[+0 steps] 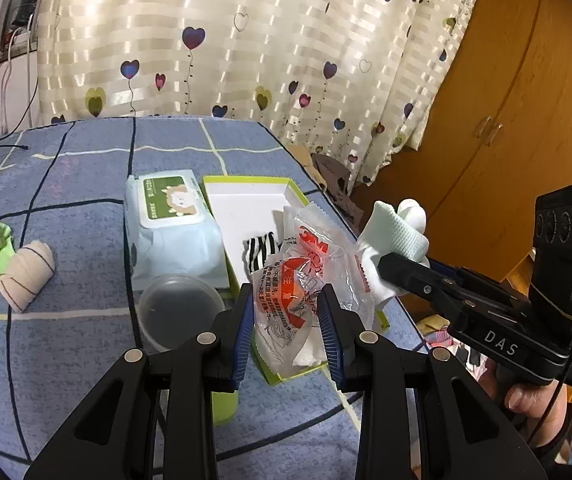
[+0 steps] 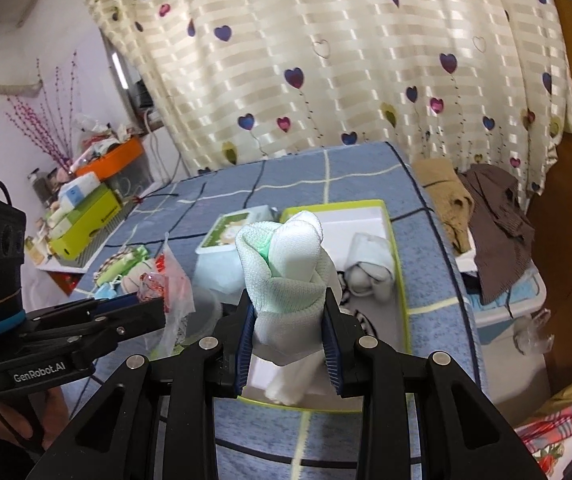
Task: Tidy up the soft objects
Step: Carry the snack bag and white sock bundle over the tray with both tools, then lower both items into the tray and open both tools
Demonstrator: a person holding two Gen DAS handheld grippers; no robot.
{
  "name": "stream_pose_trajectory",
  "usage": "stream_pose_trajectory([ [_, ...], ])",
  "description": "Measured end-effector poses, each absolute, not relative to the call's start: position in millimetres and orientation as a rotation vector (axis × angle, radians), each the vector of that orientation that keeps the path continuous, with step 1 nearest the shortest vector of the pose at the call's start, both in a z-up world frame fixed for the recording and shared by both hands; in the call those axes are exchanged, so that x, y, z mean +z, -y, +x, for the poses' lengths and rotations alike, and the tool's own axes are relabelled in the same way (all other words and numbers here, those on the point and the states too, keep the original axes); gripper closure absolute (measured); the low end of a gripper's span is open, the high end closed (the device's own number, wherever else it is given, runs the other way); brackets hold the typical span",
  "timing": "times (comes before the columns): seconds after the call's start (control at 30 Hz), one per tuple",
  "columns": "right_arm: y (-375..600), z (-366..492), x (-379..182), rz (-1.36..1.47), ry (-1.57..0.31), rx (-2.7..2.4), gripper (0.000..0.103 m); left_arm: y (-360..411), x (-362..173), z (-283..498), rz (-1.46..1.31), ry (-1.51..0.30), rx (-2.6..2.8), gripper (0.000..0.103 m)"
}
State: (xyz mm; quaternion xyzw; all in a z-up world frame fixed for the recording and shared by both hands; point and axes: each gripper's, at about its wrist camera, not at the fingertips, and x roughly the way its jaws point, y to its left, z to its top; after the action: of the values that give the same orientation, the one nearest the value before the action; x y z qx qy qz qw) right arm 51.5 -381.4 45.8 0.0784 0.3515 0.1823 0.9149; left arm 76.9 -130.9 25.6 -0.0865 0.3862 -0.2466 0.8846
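Left wrist view
- Left gripper (image 1: pixel 286 312): clamped on a crinkly clear packet (image 1: pixel 305 272) printed in red, held up over the near end of the green-rimmed box (image 1: pixel 246 179).
- Box contents: a striped sock (image 1: pixel 261 252) lay on the white floor.
- Right gripper (image 1: pixel 389 270): came in from the right, pinching a white sock bundle (image 1: pixel 395 232).
- Left outside: a beige roll (image 1: pixel 26 276) on the blue bedspread (image 1: pixel 86 200).

Right wrist view
- Right gripper (image 2: pixel 287 320): closed around the sock bundle (image 2: pixel 286 264), above the box's (image 2: pixel 399 280) near edge.
- Step: judged as carrying both items to the box.
- Next move: probably lowering each onto bare floor, beside the pale bundle (image 2: pixel 369 264), then letting go.
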Motion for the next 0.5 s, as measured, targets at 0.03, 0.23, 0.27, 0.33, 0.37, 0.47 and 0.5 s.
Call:
stream_pose_trajectory([
  [0.03, 383, 51, 44, 0.16, -0.728, 0.369, 0.074, 133, 24, 77, -0.178, -0.809, -0.515, 0.07],
  [0.23, 393, 54, 24, 0.149, -0.779, 0.324, 0.074, 144, 13, 78, -0.164, -0.847, -0.521, 0.07],
  [0.27, 394, 55, 21, 0.147, -0.788, 0.322, 0.074, 146, 11, 78, -0.162, -0.854, -0.523, 0.07],
  [0.33, 395, 57, 13, 0.138, -0.811, 0.311, 0.074, 151, 8, 78, -0.153, -0.861, -0.525, 0.07],
  [0.37, 396, 58, 8, 0.134, -0.823, 0.305, 0.074, 153, 6, 79, -0.147, -0.868, -0.523, 0.07],
  [0.47, 398, 62, -3, 0.124, -0.854, 0.291, 0.074, 159, 1, 82, -0.131, -0.889, -0.517, 0.07],
  [0.5, 399, 63, -7, 0.119, -0.866, 0.284, 0.074, 161, -1, 82, -0.127, -0.895, -0.516, 0.07],
])
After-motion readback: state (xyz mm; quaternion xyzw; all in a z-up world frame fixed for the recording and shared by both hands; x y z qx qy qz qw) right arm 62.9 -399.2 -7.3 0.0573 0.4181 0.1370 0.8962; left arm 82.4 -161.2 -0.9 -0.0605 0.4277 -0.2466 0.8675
